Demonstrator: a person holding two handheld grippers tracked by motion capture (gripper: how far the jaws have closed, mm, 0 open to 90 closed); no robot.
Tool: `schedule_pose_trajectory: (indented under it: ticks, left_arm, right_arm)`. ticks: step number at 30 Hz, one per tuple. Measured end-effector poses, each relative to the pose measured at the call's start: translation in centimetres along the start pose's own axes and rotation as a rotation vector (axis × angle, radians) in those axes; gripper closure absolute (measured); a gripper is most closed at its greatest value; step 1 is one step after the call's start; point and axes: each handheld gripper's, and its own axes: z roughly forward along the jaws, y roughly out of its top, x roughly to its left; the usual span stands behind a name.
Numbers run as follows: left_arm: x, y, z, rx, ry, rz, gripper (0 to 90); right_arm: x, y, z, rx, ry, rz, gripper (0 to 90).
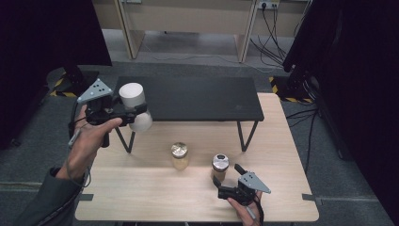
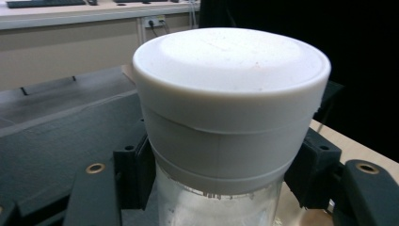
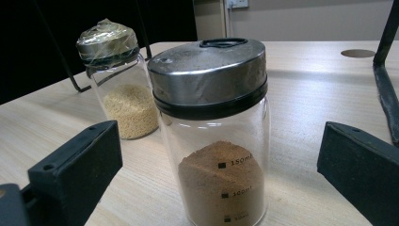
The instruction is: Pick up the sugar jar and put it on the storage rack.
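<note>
Two grippers were at work. From the high view, the left gripper (image 1: 134, 114) held a white-lidded jar (image 1: 133, 106) up in the air by the black shelf (image 1: 188, 99). Its own view showed clear glass under the lid, with the bottom cut off. The right gripper (image 1: 226, 186) stood wide around a brown-powder jar (image 3: 216, 136) on the table (image 1: 282, 155), not touching. Another jar (image 3: 120, 80) of pale grains stood near.

Black grippers: left gripper (image 1: 134, 113); right gripper (image 1: 221, 184); grey triangular plates; grey-green sleeve (image 1: 47, 200).
</note>
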Motion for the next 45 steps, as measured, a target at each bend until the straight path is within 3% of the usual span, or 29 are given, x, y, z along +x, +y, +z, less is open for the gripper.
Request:
schedule_pose_trajectory:
  ticks: [12,18,45]
  left_arm:
    - [2.0,1.1,1.4,0.003,0.086,-0.019,35.3]
    - [2.5,1.3,2.0,0.0,0.124,-0.007,35.4]
    - [3.5,2.0,5.6,-0.026,0.202,-0.014,35.4]
  right_arm:
    - [0.0,0.0,0.0,0.0,0.003,0.001,0.7]
    - [0.0,0.0,0.0,0.001,0.003,-0.002,0.7]
    - [0.0,0.0,0.0,-0.001,0.006,0.0,0.7]
